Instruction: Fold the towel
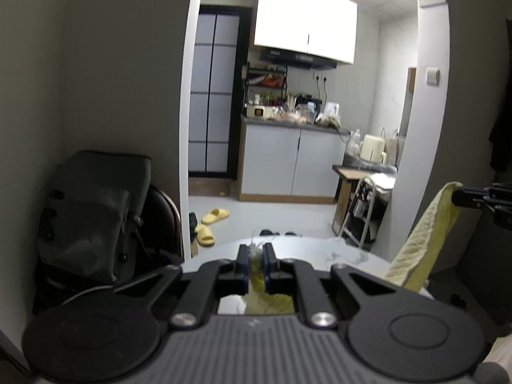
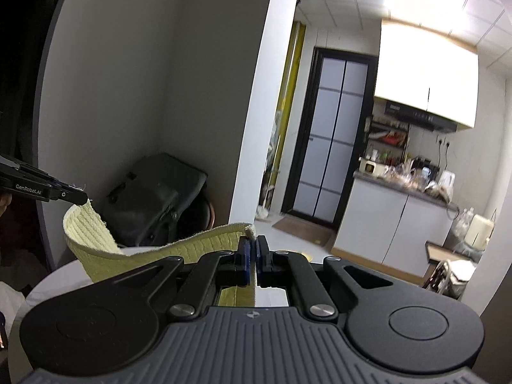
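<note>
1. "GenRobot.AI" stands in light letters on the black side of the left gripper [image 2: 75, 196], seen from the right wrist view.
2. A small round mark sits on that same finger, just behind its tip; it is too small to read.
3. Pale lettering shows on the front of the range hood [image 2: 416, 116] under the white cabinet, too blurred to read.

A round white table [image 2: 48, 284] carries the lower part of the yellow towel [image 2: 198, 249].
</note>
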Tool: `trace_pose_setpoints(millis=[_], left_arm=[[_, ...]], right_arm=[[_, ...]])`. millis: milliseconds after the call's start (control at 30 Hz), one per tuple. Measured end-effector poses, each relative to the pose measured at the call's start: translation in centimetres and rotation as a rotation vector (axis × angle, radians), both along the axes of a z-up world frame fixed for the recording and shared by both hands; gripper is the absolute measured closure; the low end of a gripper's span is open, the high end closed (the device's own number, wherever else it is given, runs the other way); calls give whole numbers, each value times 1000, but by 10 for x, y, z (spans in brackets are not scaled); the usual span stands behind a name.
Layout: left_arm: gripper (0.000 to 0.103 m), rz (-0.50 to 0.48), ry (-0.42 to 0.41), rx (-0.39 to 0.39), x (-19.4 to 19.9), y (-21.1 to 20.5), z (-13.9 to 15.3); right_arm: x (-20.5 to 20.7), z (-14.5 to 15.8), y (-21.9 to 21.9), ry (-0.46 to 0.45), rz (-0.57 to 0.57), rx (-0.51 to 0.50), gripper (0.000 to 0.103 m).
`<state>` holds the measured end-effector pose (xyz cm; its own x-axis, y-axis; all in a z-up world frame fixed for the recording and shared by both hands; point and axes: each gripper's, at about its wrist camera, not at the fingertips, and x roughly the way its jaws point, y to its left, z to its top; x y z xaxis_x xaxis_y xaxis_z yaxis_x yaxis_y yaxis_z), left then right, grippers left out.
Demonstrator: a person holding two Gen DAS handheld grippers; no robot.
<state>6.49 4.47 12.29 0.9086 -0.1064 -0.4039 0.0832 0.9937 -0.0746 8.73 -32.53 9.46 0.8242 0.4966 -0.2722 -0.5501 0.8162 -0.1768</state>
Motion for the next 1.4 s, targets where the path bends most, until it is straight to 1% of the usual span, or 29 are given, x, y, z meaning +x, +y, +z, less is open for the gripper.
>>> trace_pose_setpoints(millis=[367,467,567,700,967,1233,1400], left_arm=[[95,-2,-142,14,-48,-10,51],[95,6,-182,14,-64,-10,64],[95,13,-207,13,-77,-9,70],[95,23,-229,13,-99,-9,72],[95,45,-247,2,-141,-3,64],[95,64,-259,-7,-176,5,62],[95,65,-250,1,-180,3,61]], right_arm=[[-50,47,-8,-137,-4,22,99],[-62,55,-10,-165,-5,24,99],[-74,61,-12,-184,-7,29,99],[-91,63,-16,-197,-4,40,99],[-138,52,-19,-199,18,70,99],[-171,46,-18,-198,31,82,99],[-182,42,-22,-196,42,101,99]])
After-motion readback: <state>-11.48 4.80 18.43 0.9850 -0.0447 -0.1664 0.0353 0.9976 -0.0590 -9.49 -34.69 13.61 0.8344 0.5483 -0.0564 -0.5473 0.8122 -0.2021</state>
